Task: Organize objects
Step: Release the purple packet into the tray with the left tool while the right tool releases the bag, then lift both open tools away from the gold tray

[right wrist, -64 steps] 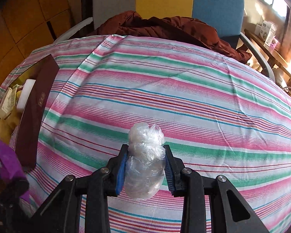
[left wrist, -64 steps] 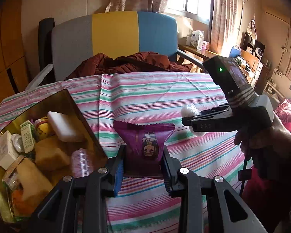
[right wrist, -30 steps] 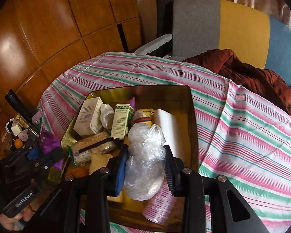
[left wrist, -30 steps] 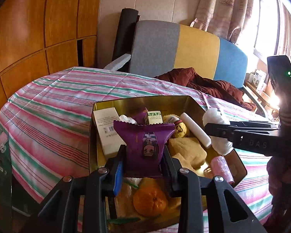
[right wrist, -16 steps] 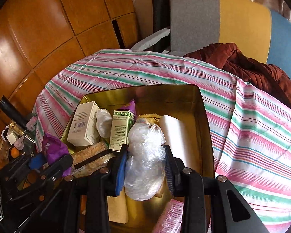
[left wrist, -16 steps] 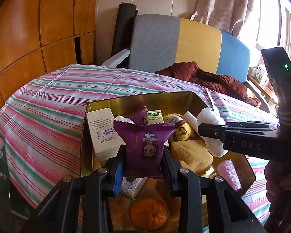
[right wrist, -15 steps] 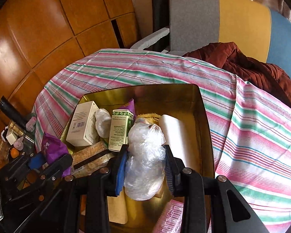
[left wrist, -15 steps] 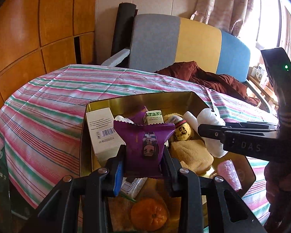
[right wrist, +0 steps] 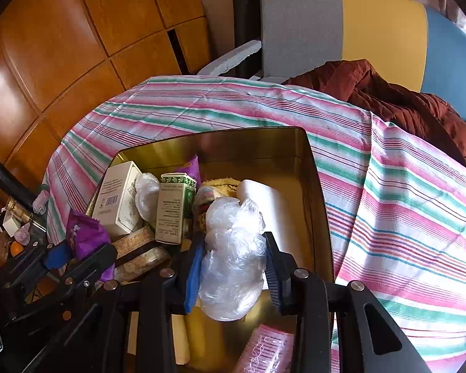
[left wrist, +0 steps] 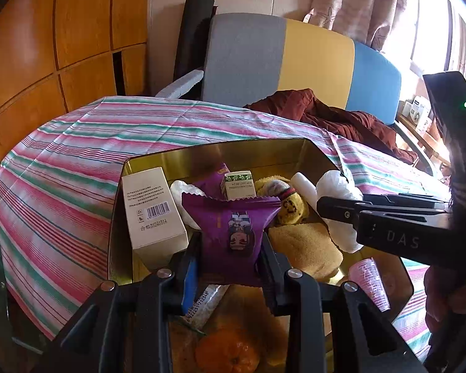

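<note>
A gold tin (left wrist: 258, 152) (right wrist: 318, 186) sits on the striped tablecloth, crowded with several things. My left gripper (left wrist: 230, 259) (right wrist: 77, 250) is shut on a purple snack packet (left wrist: 231, 233) (right wrist: 85, 234) and hangs over the tin's near end. My right gripper (right wrist: 233, 272) (left wrist: 329, 209) is shut on a crumpled clear plastic bag (right wrist: 233, 255) (left wrist: 338, 192), held above the tin's middle beside a white roll (right wrist: 271, 208). Below lie a white carton (left wrist: 152, 211) (right wrist: 118, 199), a green box (right wrist: 174, 206), a yellow sponge (left wrist: 304, 248) and an orange (left wrist: 226, 352).
The tablecloth (right wrist: 404, 192) stretches right of the tin. A grey, yellow and blue chair (left wrist: 295, 62) with a dark red garment (right wrist: 397, 96) stands behind the table. Wooden wall panels (right wrist: 62, 46) are at left. A low glass shelf with small items (right wrist: 12, 220) sits below the table's left edge.
Both grippers swung from over the cloth to above the tin, then sank slightly closer to its contents. Each keeps its hold.
</note>
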`<state>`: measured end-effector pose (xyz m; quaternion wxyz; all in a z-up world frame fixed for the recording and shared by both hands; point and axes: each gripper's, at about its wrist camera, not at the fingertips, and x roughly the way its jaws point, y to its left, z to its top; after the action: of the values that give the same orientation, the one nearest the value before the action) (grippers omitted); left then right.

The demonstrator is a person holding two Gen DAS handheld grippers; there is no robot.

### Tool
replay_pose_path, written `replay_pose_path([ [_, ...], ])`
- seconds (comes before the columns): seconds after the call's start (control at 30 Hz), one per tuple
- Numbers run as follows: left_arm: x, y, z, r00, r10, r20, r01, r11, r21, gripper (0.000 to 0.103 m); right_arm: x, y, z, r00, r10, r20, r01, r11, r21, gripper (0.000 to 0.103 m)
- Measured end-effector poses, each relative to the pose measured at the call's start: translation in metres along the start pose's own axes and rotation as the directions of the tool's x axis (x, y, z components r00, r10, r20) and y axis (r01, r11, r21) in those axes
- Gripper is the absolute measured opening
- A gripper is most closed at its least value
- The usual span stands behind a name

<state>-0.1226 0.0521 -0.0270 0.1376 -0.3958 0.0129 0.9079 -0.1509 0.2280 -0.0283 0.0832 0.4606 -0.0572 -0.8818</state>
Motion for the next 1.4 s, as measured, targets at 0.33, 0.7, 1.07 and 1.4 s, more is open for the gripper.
replay_pose_path([
  [0.33,0.020,-0.001,0.003,0.999,0.014,-0.041,-0.014,1.000,0.000,0.035,0.009,-0.002,-0.001,0.999,-0.027,-0.017,0.027,1.000,-0.001,0.046],
  [0.7,0.018,-0.001,-0.002,0.998,0.033,-0.049,-0.034,0.999,-0.013,0.047,-0.010,-0.006,-0.005,0.998,-0.045,0.032,0.045,0.999,0.009,0.062],
  [1.07,-0.025,0.009,-0.015,0.996,0.086,-0.003,-0.086,0.994,-0.064,0.049,-0.049,0.005,-0.025,0.985,-0.126,0.119,0.130,0.991,-0.027,0.093],
  [1.4,-0.077,-0.006,-0.027,0.979,0.183,0.093,-0.180,0.983,-0.041,0.049,-0.081,0.019,-0.066,0.962,-0.197,0.191,0.210,0.977,-0.047,0.103],
])
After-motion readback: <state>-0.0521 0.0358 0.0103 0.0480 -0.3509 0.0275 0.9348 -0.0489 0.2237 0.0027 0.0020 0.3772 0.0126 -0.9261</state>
